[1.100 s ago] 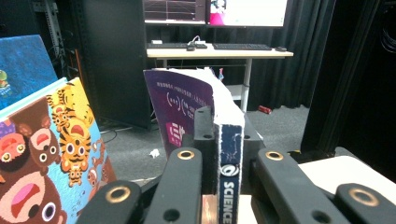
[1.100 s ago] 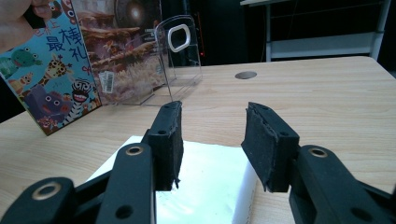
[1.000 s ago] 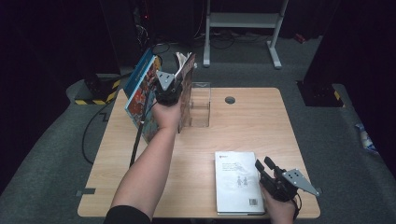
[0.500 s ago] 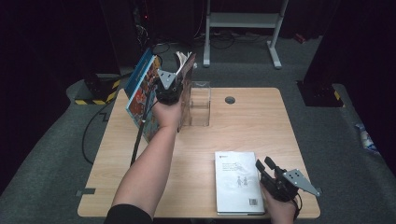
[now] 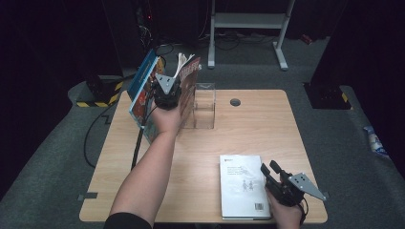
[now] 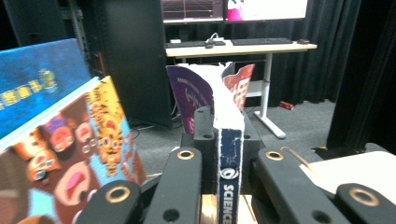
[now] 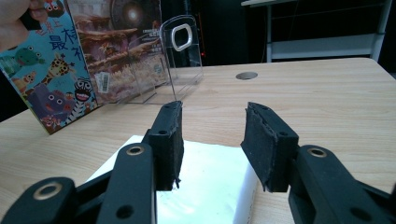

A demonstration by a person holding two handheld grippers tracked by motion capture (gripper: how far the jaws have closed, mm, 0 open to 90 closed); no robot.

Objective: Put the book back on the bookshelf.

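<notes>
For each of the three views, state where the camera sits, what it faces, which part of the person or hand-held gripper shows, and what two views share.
High view: above the near side, looking down on the table; both forearms and the left hand-held gripper show.
Left gripper view: on that gripper, facing monitors; its jaws clamp a science book.
Right gripper view: on the right hand-held gripper, jaws open over the white book.
Shared: the high and right views both show the clear stand.
</notes>
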